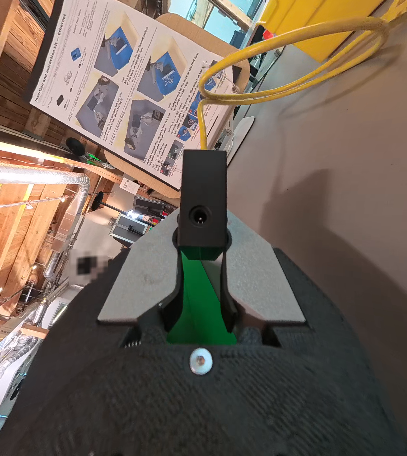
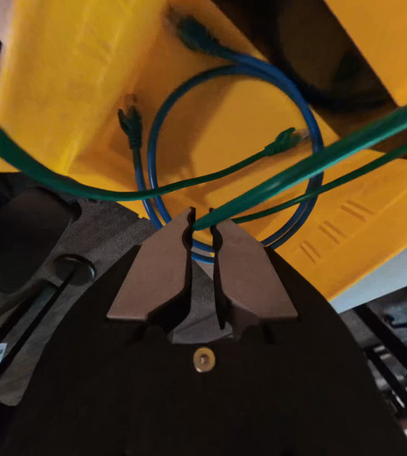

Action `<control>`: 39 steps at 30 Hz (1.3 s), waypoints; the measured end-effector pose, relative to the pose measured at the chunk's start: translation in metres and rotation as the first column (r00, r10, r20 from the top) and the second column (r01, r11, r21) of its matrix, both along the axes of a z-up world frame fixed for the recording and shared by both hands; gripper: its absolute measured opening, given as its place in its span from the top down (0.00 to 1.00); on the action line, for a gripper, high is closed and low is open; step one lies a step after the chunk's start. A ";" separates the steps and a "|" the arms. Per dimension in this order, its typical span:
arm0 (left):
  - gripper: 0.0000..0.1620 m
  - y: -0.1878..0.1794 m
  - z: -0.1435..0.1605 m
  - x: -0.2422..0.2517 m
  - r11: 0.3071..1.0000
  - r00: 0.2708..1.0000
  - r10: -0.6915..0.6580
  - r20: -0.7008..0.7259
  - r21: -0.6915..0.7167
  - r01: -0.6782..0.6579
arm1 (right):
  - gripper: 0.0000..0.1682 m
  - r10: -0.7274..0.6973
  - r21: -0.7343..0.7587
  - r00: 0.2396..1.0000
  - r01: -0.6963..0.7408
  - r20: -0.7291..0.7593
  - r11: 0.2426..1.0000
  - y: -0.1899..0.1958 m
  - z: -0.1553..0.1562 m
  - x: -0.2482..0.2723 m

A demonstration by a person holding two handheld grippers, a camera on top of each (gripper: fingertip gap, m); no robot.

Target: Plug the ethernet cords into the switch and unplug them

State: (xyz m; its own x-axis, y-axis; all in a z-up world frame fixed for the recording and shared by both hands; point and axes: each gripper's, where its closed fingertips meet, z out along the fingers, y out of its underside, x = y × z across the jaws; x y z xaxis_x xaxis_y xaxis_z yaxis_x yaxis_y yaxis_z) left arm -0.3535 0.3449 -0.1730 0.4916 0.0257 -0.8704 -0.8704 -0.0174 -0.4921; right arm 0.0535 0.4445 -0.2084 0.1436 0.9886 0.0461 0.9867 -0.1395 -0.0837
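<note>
Beyond my right fingers lay the big yellow plastic bin (image 2: 222,138), filling most of the view. Inside it a coiled blue ethernet cord (image 2: 317,138) rested on the floor, just past my fingertips. My right gripper (image 2: 202,219) was clamped on a green ethernet cord (image 2: 320,160), which ran off up and to the right; another stretch of it curved across in front, its plug over the blue coil.

My left gripper (image 1: 202,237) was clamped on the small black box-shaped switch (image 1: 203,195), its round power socket facing me. A thin yellow ethernet cord (image 1: 296,61) rose from the switch's far end and looped away rightward.
</note>
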 end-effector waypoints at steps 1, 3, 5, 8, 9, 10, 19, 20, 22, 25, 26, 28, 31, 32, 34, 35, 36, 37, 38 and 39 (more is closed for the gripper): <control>0.84 0.000 0.000 0.000 1.000 1.000 0.000 -0.002 0.000 0.000 | 0.92 -0.028 -0.022 0.998 0.030 0.063 0.999 0.000 -0.010 0.005; 0.84 0.000 0.000 0.000 1.000 1.000 -0.001 -0.002 0.000 0.001 | 0.89 -0.042 -0.044 0.991 0.048 0.125 0.998 0.000 -0.016 0.009; 0.84 0.000 0.000 0.000 1.000 1.000 -0.002 0.002 -0.001 0.002 | 0.82 -0.033 -0.018 0.992 0.036 0.121 0.999 0.001 -0.006 0.011; 0.84 0.000 0.001 0.000 1.000 1.000 -0.007 0.010 0.001 0.007 | 0.75 -0.039 -0.005 0.999 0.039 -0.022 0.999 0.000 0.028 0.006; 0.84 0.000 0.001 0.000 1.000 1.000 -0.009 0.011 0.002 0.009 | 0.74 -0.045 -0.007 0.995 0.044 -0.086 0.999 -0.001 0.041 0.004; 0.84 0.000 0.001 0.000 1.000 1.000 -0.010 0.011 0.002 0.010 | 0.73 -0.049 -0.009 0.988 0.048 -0.144 0.999 -0.002 0.053 0.002; 0.84 0.000 0.000 0.001 1.000 1.000 -0.006 -0.004 0.001 0.006 | 0.74 -0.112 0.080 0.940 0.146 -0.323 0.986 0.019 0.065 -0.026; 0.84 0.000 0.000 0.001 1.000 1.000 -0.005 -0.005 -0.001 0.005 | 0.74 -0.137 0.066 0.912 0.175 -0.386 0.982 0.022 0.068 -0.040; 0.84 0.000 -0.001 0.001 1.000 1.000 -0.002 -0.007 -0.004 0.002 | 0.71 -0.212 0.015 0.861 0.247 -0.463 0.969 0.030 0.071 -0.063; 0.84 0.000 -0.001 0.000 1.000 1.000 0.000 -0.007 -0.003 0.000 | 0.69 -0.196 0.118 0.868 0.277 -0.457 0.953 0.058 0.070 -0.077; 0.84 0.000 -0.001 0.000 1.000 1.000 0.000 -0.006 -0.002 0.000 | 0.73 -0.190 0.190 0.880 0.296 -0.435 0.936 0.074 0.070 -0.074; 0.84 0.000 0.000 0.000 1.000 1.000 0.000 -0.006 0.000 0.000 | 0.71 -0.242 0.261 0.894 0.353 -0.378 0.898 0.101 0.065 -0.062; 0.84 0.000 0.000 0.001 1.000 1.000 -0.008 -0.004 0.001 0.008 | 0.64 -0.271 0.177 0.882 0.359 -0.386 0.916 0.112 0.052 -0.067; 0.84 0.000 0.000 0.001 1.000 1.000 -0.009 -0.003 0.001 0.009 | 0.65 -0.258 0.182 0.886 0.347 -0.385 0.920 0.115 0.048 -0.069; 0.84 0.000 0.000 0.001 1.000 1.000 -0.011 -0.001 0.000 0.011 | 0.68 -0.232 0.241 0.898 0.335 -0.373 0.911 0.126 0.043 -0.069; 0.84 0.000 0.000 0.001 1.000 1.000 -0.011 0.001 0.000 0.011 | 0.68 -0.230 0.248 0.903 0.331 -0.363 0.910 0.130 0.038 -0.070; 0.84 0.000 0.000 0.001 1.000 1.000 -0.011 0.001 0.000 0.011 | 0.68 -0.239 0.235 0.906 0.332 -0.349 0.914 0.132 0.033 -0.071; 0.84 0.000 0.000 0.001 1.000 1.000 -0.010 0.001 0.000 0.010 | 0.69 -0.254 0.222 0.911 0.335 -0.326 0.916 0.135 0.027 -0.070; 0.84 0.000 0.000 0.001 1.000 1.000 -0.009 0.001 0.000 0.009 | 0.75 -0.269 0.211 0.917 0.337 -0.293 0.918 0.137 0.020 -0.069; 0.84 0.000 0.000 0.000 1.000 1.000 -0.008 0.001 -0.001 0.008 | 0.86 -0.281 0.206 0.925 0.336 -0.256 0.919 0.135 0.015 -0.065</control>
